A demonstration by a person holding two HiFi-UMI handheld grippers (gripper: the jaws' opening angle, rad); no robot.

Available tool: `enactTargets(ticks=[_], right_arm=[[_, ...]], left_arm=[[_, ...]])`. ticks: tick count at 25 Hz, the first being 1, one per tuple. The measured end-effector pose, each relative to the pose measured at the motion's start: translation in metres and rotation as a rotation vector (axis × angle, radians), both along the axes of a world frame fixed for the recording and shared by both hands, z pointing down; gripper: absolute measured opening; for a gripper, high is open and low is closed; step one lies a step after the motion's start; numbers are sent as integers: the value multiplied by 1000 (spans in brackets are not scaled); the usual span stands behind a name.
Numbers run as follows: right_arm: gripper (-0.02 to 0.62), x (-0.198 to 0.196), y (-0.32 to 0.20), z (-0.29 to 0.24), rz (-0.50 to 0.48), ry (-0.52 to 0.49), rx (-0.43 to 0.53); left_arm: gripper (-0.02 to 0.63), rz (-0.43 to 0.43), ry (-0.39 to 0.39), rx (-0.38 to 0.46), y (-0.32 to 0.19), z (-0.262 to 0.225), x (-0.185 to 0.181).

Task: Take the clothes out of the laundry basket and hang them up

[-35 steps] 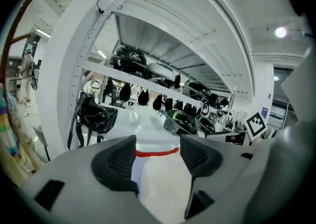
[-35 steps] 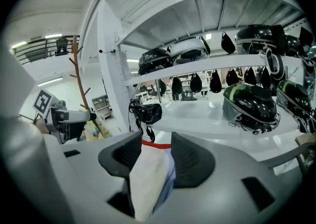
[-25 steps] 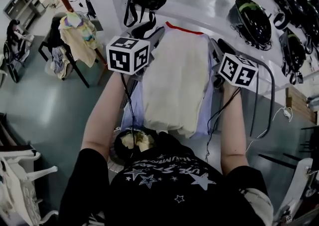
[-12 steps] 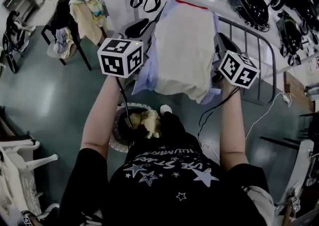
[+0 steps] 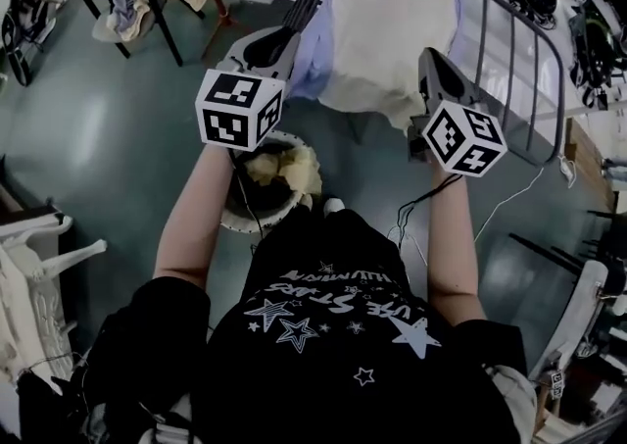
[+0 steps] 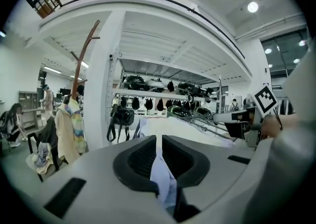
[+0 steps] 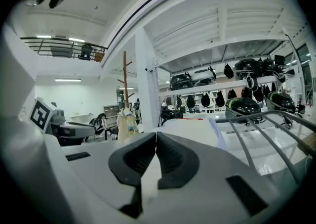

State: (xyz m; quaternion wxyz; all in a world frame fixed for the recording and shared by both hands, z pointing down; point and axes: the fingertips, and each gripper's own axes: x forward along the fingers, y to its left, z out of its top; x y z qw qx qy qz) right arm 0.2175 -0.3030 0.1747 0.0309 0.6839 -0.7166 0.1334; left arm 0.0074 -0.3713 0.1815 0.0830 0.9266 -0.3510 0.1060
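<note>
Cream-and-blue garment [image 5: 392,21]: at 12 o'clock, stretched between both grippers.
Left gripper [image 6: 159,156]: forearm outstretched, jaws closing on the blue edge.
Right gripper [image 7: 154,156]: forearm outstretched, clamped tight on cream cloth.

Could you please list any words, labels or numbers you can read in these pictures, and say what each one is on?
Black star-print T-shirt: white lettering, too warped and blurred to read.
White marker cubes: black square patterns only, no words or numbers.
Nothing else is legible in any view.
</note>
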Motion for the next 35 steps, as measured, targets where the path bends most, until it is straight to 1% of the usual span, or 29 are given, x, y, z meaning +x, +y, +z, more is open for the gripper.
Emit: enactTargets(ticks=[4,8,10,16,20,22,24,27,30,32,33,35], right_arm=[[12,-18,25,22,-51,23,-7],[12,-19,67,42,-86,44,-13],[12,-16,94,54,-99,38,-29],[12,-3,187,98,-123,-16,-104],[12,1,234,139,-124,-42,-173],[12,0,255,164,-127,-56,-213],[12,-2,275,194,-128,-96,-255],[12,-7,298,240,-122,-191,-314],[12,-15,305,284,-112,-289,-405],[12,-22,308,309,-102,-348,-462],[12,-27,309,320,-98,-361,-485],[12,-37,313,339,-101,-348,-522]], left_arm=[[52,-23,-71,-23,31,36,-13],[52,-74,-100,-73,70,65,-18],[52,-97,-114,-97,94,78,-16],[52,-122,-162,-139,176,100,-4],[52,-122,-232,-162,226,124,-3],[52,-132,-258,-186,251,140,-5],[52,-143,-278,-213,272,156,-7],[52,-148,-312,-233,292,179,-7],[58,-141,-332,-259,291,200,-6],[95,-130,-340,-278,288,214,-7],[109,-123,-345,-286,288,220,-8],[112,-115,-354,-300,289,231,-12]])
